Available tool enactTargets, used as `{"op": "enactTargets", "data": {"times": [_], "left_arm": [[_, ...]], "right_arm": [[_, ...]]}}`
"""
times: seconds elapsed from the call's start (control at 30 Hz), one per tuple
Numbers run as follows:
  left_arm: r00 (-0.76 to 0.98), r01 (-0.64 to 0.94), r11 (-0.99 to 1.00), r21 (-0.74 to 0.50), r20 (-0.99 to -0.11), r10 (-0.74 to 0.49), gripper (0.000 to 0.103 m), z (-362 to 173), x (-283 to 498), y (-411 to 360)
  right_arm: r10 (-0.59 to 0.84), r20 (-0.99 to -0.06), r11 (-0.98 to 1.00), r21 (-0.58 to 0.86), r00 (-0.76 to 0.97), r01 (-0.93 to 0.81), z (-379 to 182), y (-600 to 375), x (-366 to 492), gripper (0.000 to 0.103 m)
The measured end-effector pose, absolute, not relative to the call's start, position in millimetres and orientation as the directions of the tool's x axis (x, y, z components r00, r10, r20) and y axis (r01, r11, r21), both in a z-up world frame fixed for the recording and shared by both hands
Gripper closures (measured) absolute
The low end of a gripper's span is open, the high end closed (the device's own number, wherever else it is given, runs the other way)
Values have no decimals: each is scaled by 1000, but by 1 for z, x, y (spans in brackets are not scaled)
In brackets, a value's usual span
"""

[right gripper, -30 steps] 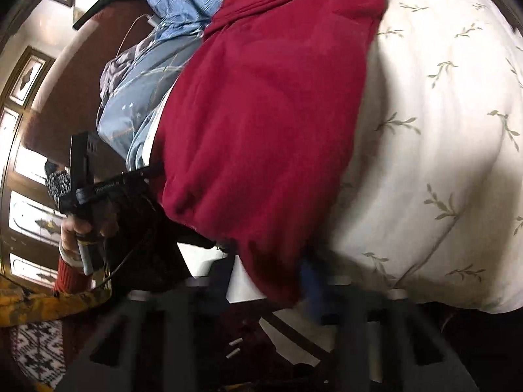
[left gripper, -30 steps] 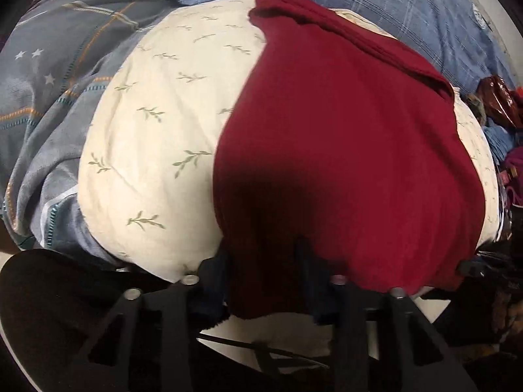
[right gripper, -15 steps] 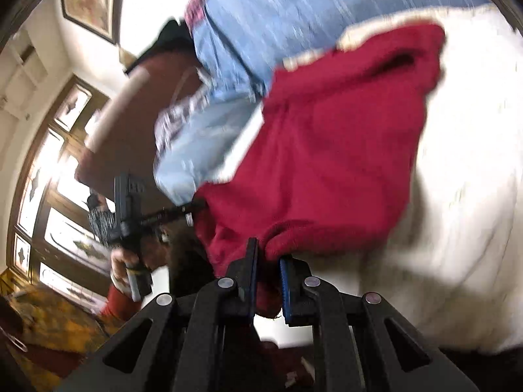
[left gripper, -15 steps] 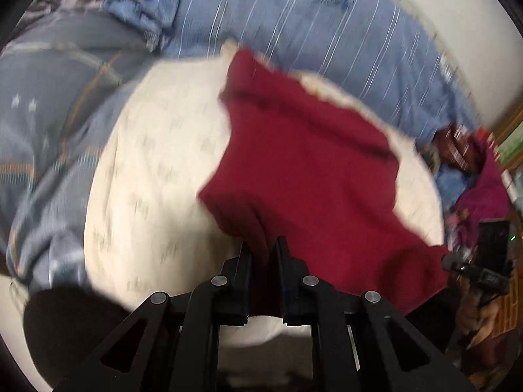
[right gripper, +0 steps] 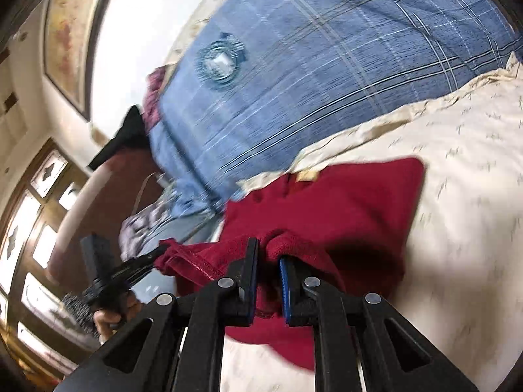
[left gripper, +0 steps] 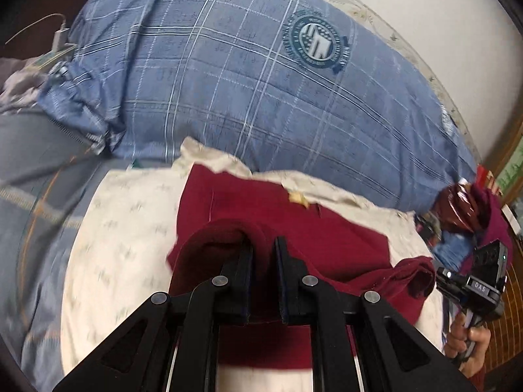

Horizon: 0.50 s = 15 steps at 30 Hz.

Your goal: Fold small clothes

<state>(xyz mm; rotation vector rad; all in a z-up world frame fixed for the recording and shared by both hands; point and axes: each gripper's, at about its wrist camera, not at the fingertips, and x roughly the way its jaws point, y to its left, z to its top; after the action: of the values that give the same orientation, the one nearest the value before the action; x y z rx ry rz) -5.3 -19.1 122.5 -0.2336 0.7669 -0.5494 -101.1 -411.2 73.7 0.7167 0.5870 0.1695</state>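
A dark red garment [left gripper: 294,238] lies on a cream pillow with a leaf print [left gripper: 124,254]. My left gripper [left gripper: 263,245] is shut on the garment's near edge, lifted and carried over toward the far edge. My right gripper [right gripper: 268,248] is shut on the other near corner of the red garment [right gripper: 343,202], also lifted above the cream pillow [right gripper: 457,228]. Each gripper shows in the other's view: the right gripper [left gripper: 438,281] at the right edge, the left gripper [right gripper: 163,248] at the left.
A large blue plaid pillow with a round crest [left gripper: 261,75] lies just behind the cream one. A grey-blue quilt [left gripper: 39,179] is at the left. Maroon and blue clothes [left gripper: 470,209] are piled at the right. A wooden headboard and windows [right gripper: 39,215] stand beyond.
Both grippers closed on the garment's near edge, lifted it and carried it forward over the rest of the garment, so the near half now folds toward the blue pillow.
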Motion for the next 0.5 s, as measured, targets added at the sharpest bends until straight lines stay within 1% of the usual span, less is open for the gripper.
{"op": "enactTargets", "data": {"times": [0.2,0.27,0.3,0.33,0.37,0.4,0.43,0.47,0.5], "left_arm": [[587,333,868,-368,-640,-496,92,99,80,-71],[567,319,867,-383,-656,-498,92,87,106,-88],[559,313,867,-389,-662,-499,91,82,117,-94],[555,310,868,-387,-668,-496,89,76,131,-101],[555,306,871,-383,-672,-490,87,72,140,-105],[558,297,877,-378,-676,-481,74,69,150,-108],[561,291,879,-378,-677,-477,58,68,159,-108],[560,288,878,-382,-677,-478,52,69,162,-105],[562,283,877,-388,-673,-480,45,71,163,-102]], "right_arm": [[292,-496,736,663,818,139,52,-442,-45,93],[268,-517,729,660,813,180,41,-451,-33,92],[262,-522,725,661,812,192,37,-454,-27,88],[249,-539,730,651,805,210,33,-457,-22,88],[246,-552,738,639,797,215,33,-458,-20,79],[246,-561,750,627,790,212,35,-458,-19,67],[242,-561,758,619,792,206,39,-458,-20,63],[226,-554,771,605,801,201,47,-456,-26,59],[197,-545,781,589,815,205,54,-454,-32,49]]}}
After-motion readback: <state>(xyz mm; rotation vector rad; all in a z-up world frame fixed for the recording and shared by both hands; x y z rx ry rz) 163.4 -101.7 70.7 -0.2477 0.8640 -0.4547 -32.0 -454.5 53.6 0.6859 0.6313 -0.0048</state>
